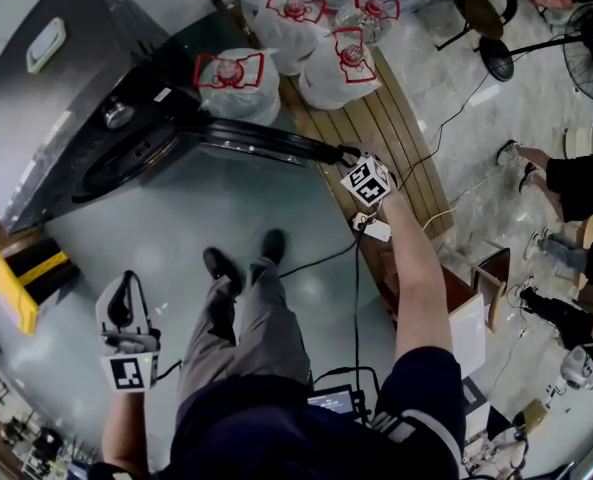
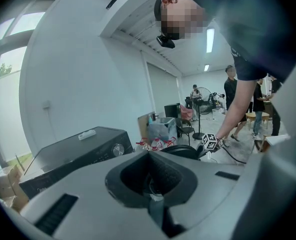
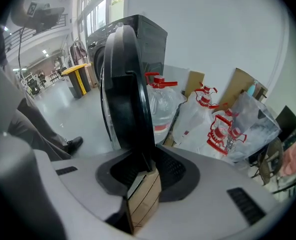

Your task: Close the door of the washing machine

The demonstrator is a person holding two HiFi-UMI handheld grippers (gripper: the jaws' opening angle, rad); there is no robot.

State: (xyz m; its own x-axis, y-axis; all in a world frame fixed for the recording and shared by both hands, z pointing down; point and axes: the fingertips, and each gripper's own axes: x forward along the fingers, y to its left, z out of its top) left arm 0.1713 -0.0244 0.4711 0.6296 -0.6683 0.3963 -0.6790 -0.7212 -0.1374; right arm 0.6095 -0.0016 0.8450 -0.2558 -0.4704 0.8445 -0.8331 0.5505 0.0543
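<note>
The dark grey washing machine (image 1: pixel 66 98) stands at the upper left of the head view. Its round black door (image 1: pixel 256 143) hangs open, swung out to the right. My right gripper (image 1: pixel 348 155) is at the door's free edge. In the right gripper view the door's rim (image 3: pixel 125 84) runs down between the jaws, and the right gripper (image 3: pixel 143 171) is shut on it. My left gripper (image 1: pixel 126 293) hangs at the lower left, well away from the machine, shut with nothing in it (image 2: pixel 155 206). From the left gripper view the machine (image 2: pixel 73 154) and door (image 2: pixel 180 151) are seen across the room.
Several bagged water jugs (image 1: pixel 306 38) stand behind the door on wooden planking (image 1: pixel 396 138). A yellow and black box (image 1: pixel 31 278) sits left of the machine. My own legs and shoes (image 1: pixel 241 268) are below the door. Cables cross the floor. Other people (image 1: pixel 576 183) stand at the right.
</note>
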